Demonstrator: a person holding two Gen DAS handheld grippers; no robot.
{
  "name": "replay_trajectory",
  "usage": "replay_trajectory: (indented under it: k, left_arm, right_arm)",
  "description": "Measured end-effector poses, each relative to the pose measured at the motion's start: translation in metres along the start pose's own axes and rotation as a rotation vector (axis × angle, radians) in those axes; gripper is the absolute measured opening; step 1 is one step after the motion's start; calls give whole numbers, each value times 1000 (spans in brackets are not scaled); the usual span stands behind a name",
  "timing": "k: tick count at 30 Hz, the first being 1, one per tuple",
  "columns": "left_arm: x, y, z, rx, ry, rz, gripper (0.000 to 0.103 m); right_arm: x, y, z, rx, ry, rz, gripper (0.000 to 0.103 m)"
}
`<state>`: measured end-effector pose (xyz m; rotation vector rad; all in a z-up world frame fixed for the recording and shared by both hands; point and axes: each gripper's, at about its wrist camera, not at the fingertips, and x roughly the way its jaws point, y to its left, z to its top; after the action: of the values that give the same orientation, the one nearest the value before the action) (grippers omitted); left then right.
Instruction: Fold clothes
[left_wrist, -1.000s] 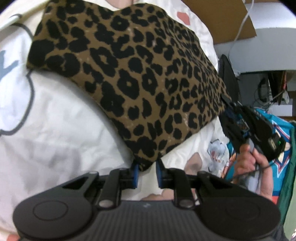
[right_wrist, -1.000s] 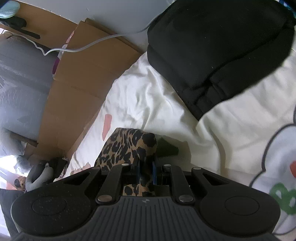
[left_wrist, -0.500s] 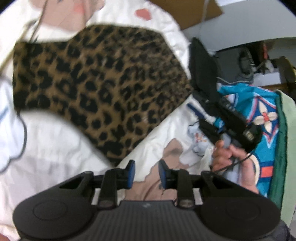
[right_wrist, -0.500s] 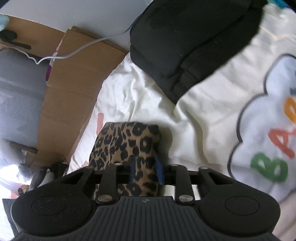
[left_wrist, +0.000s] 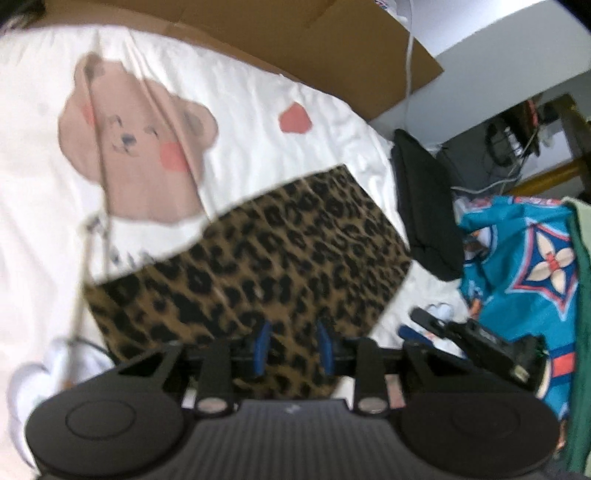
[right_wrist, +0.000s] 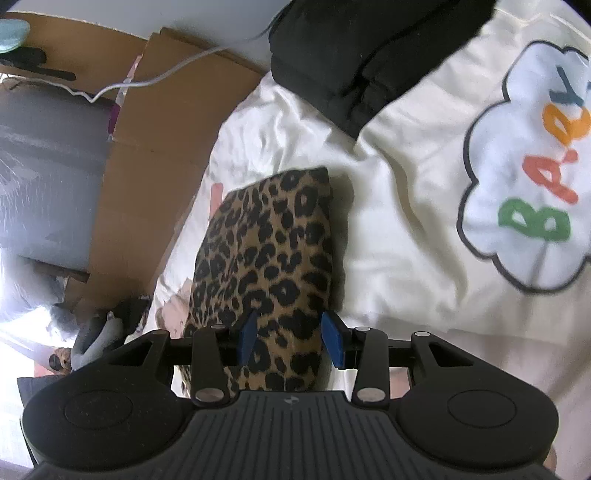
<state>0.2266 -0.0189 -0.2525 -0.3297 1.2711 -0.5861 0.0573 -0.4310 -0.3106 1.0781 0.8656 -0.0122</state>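
1. On the bed we see the leopard-print garment (left_wrist: 258, 266), folded into a flat rectangle on the white printed bedsheet (left_wrist: 229, 110).
2. We read the left tongs (left_wrist: 293, 345) as hovering over the garment's near edge, jaws a narrow gap apart, having just closed a little; the picture is blurred, but the pads (left_wrist: 261, 341) grip nothing that we can see.
3. We see the right tongs (right_wrist: 290, 338) over the garment's (right_wrist: 266, 254) narrow end, jaws having just been opening; cloth shows between the blue pads (right_wrist: 334, 341), which stand clear of it.
4. We see a folded black garment (right_wrist: 354, 55) further up the bed, apart from the leopard one.
5. We see flattened cardboard (right_wrist: 147, 155) beside the bed with a white cable (right_wrist: 155, 79) across it.
6. We see no containers; a teal patterned cloth (left_wrist: 524, 266) lies beyond the bed edge.
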Motion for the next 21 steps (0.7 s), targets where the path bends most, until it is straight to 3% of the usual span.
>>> replay_trajectory:
  k: [1,3,6,8,11,15,17,21]
  left_arm:
    - [-2,-2,7,36,9,25,8]
    - [-6,-8,20,103,25,69,9]
    - [-14,-11,34,158,53,74,10]
    - [-12,-15,43,187,70,69,27]
    - [-7,-17,52,228,61,71,45]
    - [3,-6,60,214,18,82,46]
    - [12,2,61,215,2,75,52]
    - [28,17,60,185,-2,57,55]
  right_arm:
    - [-1,0,-3,-1,6,-3,44]
    - [-2,2,-9,-6,19,-2,44]
    - [-5,4,-17,-7,30,3,44]
    - [-7,7,-23,-3,39,20,44]
    - [-8,12,-34,-23,62,29,44]
    - [-6,15,-48,-42,113,34,45]
    - [-7,17,-55,-64,130,31,57]
    - [-4,18,-68,-79,163,32,64]
